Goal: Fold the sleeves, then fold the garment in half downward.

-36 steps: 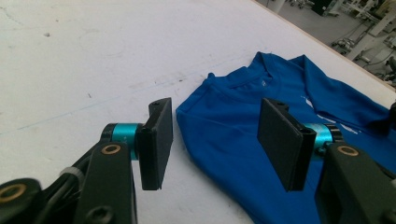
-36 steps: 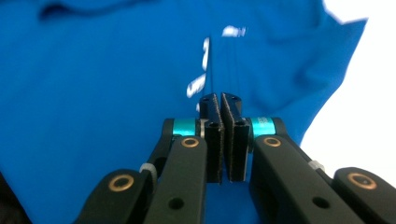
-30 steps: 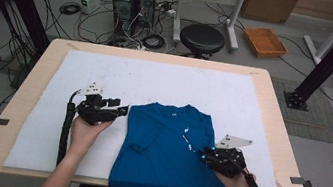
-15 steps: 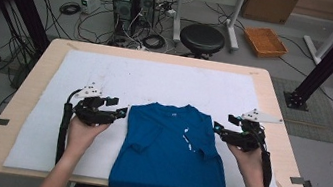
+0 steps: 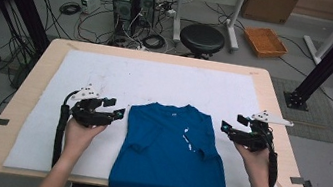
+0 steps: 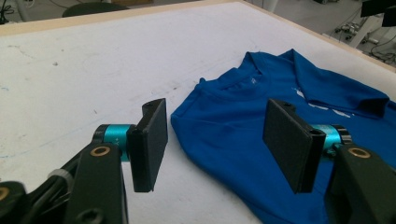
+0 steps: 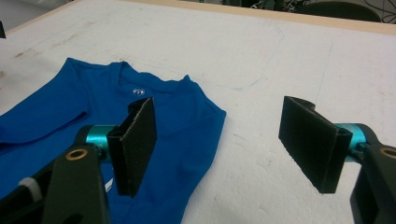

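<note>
The folded blue cotton T-shirt (image 5: 168,157) lies on the white padded surface (image 5: 107,71), its long axis running from the near edge to its collar at the far end. It sits between the left gripper (image 5: 118,114) and right gripper (image 5: 226,127), one by each shoulder. The left jaws stand wide and empty; the right jaws have just been opening and hold nothing.

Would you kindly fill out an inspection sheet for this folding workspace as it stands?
Surface: white padded mat on a light wooden table, faintly marked.
Job's things: blue short-sleeved T-shirt, both sleeves folded in, hem over the near edge.
Clutter: nothing seen.
Grippers: left gripper open beside the shirt's shoulder; right gripper open, jaws just been opening, nothing between them.
Cables: black cable along the left forearm.
Surroundings: black round stool, orange tray, floor wiring.
</note>
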A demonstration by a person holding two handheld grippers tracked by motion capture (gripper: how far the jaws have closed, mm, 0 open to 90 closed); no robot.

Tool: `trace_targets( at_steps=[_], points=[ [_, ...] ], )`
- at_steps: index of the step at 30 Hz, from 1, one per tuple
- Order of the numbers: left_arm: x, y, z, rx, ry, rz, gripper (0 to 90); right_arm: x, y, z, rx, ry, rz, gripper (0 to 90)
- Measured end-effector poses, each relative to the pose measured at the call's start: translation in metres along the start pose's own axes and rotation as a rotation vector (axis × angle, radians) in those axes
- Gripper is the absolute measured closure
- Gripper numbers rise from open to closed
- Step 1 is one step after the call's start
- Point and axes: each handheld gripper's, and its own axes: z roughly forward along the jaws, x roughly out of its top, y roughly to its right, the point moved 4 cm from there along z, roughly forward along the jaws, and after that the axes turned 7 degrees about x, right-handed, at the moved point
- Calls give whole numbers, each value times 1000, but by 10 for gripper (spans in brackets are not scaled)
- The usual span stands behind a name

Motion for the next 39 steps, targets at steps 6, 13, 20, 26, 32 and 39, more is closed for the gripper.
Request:
trace_targets(
  at_steps=[6, 13, 20, 26, 32, 39],
  points=[
    [1, 3, 4, -11, -6, 3, 402, 0, 1, 0, -5, -2, 6, 277],
    [-2, 2, 14, -2, -44, -30, 406, -1, 9, 8, -11, -23, 18, 374],
    [-8, -2, 35, 13, -132, -101, 472, -3, 15, 27, -10, -78, 35, 518],
    [-13, -4, 50, 48, -170, -133, 497, -5, 19, 48, -26, -131, 44, 609],
    [-22, -8, 63, 79, -227, -156, 496, -10, 25, 71, -36, -184, 64, 638],
    [-25, -7, 68, 93, -248, -136, 569, -14, 21, 91, -27, -241, 64, 697]
  ],
)
